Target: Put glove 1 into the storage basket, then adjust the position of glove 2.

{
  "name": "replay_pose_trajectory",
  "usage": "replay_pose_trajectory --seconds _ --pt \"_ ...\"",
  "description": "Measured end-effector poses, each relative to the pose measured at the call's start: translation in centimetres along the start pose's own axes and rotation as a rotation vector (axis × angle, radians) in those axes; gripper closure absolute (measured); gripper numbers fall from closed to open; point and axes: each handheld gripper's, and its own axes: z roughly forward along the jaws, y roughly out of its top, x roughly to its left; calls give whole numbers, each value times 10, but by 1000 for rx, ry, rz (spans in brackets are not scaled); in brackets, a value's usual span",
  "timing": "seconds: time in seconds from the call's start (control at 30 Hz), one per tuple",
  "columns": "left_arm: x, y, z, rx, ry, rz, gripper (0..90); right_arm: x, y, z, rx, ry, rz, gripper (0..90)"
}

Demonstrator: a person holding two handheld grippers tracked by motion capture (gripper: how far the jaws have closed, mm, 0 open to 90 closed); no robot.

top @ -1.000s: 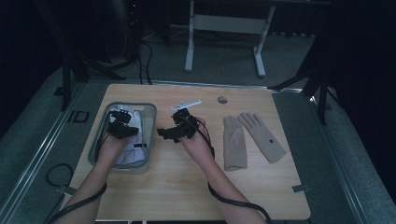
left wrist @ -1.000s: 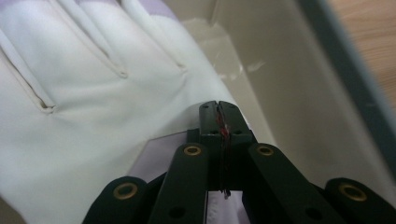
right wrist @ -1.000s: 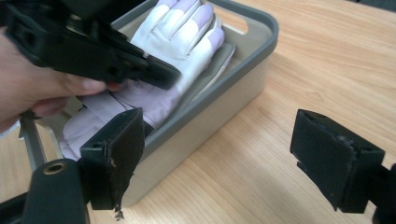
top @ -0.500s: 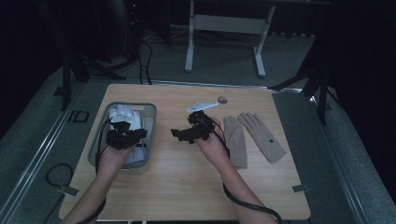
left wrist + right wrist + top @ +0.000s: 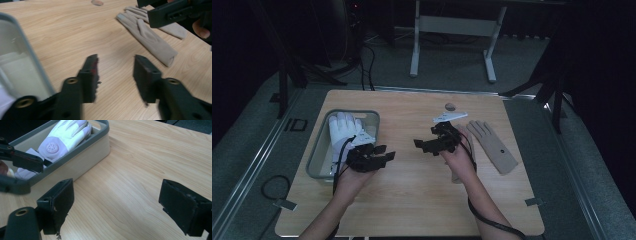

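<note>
The left hand-held gripper (image 5: 379,157) has drawn back from the grey bin (image 5: 374,116) and its jaws have just been opening, empty. The white glove (image 5: 344,131) lies lengthwise in the bin, fingers pointing away. The right hand-held gripper (image 5: 424,145) hangs wide open, empty, over the counter (image 5: 412,190), beside two beige gloves (image 5: 492,145).

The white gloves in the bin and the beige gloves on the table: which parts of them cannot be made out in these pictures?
- White gloves, high view: the left gripper and its cable cover their lower part; how many lie in the bin is unclear.
- Beige gloves, high view: the right gripper and hand hide most of the nearer one.
- Small round thing, high view: too small to identify.
</note>
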Motion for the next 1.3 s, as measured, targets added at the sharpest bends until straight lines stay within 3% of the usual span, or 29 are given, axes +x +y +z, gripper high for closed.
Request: replay_pose_trajectory --seconds 0.07,0.2,0.4,0.5,0.6,0.63,0.73,0.87,1.03,1.17,1.3 --pt "-4 0 4 13 1 16 313 -5 -3 -5 -3 -5 2 127" --pt "-11 -3 12 32 -1 47 154 -13 -10 -13 -7 -30 11 128" --pt "-27 -16 27 -13 -2 94 100 -24 -20 -24 -19 -55 8 120" --pt "-34 -22 34 -11 -48 99 94 -29 -28 -28 -18 -63 4 119" --pt "-39 -26 38 -16 -66 120 94 -34 -33 -30 -15 -73 8 119" --pt "-44 -32 42 -20 -91 151 94 -37 -35 -31 -13 -72 14 120" --pt "-49 -42 47 -37 -106 179 94 -47 -45 -35 -20 -93 9 138" --pt "-53 -56 51 -62 -92 201 94 -60 -57 -39 -9 -120 -2 173" --pt "-50 -65 50 -112 -92 174 95 -82 -70 -44 -1 -169 -17 218" --pt "-49 -71 49 -112 -87 177 95 -103 -79 -44 9 -200 17 247" --pt "-48 -75 50 -112 -75 185 95 -114 -85 -37 30 -214 39 274"
